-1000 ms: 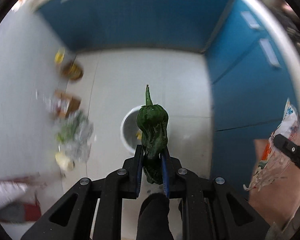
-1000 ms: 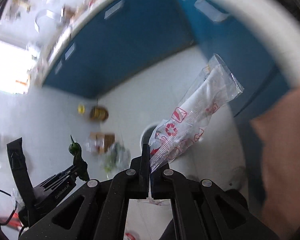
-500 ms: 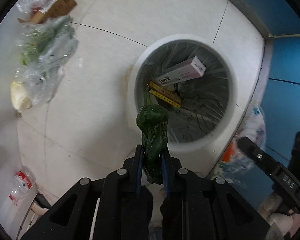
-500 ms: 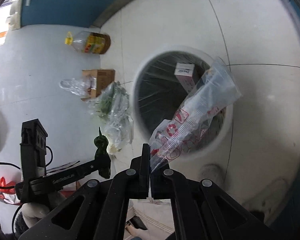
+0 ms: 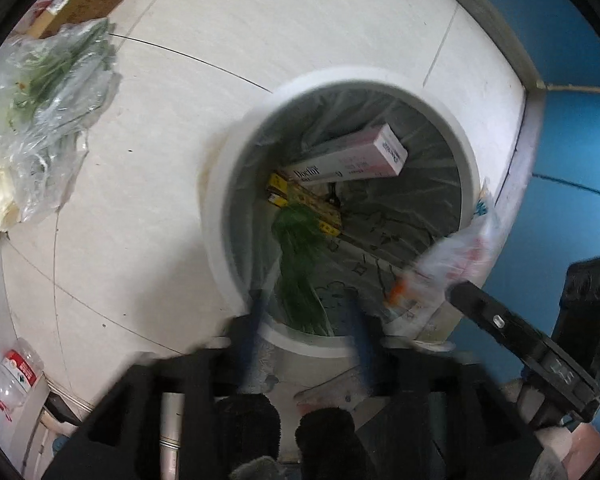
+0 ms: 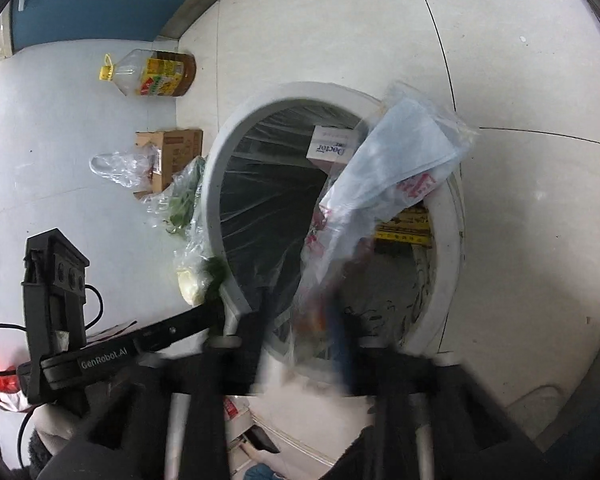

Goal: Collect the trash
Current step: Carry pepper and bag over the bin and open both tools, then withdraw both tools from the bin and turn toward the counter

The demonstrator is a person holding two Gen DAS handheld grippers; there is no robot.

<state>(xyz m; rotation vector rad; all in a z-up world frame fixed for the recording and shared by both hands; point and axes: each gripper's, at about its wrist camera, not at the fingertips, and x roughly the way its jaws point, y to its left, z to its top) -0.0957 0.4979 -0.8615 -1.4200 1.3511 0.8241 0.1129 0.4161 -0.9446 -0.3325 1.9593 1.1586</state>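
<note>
left gripper [image 5: 306, 312] jaws were opening, pepper [image 5: 300, 268] loose between them over bin [image 5: 216, 216]. right gripper [image 6: 300, 320] was opening too, wrapper [image 6: 380, 184] slipping free. only the right view showed the oil bottle [image 6: 156, 74] at 10 o'clock.

The bin [image 5: 216, 208] stood on the floor [image 5: 148, 128] near the wall's foot. In it lay a long carton [image 5: 348, 160], leaning against the bin's inner wall, over a flat box [image 5: 300, 196]. A pepper [image 5: 300, 264] and a plastic wrapper [image 6: 380, 184] hung over the bin's opening. Beside the bin lay a bag of greens [image 5: 52, 92]; beyond it a cardboard box [image 6: 172, 152], and farther toward the wall an oil bottle [image 6: 156, 76] on its side.
</note>
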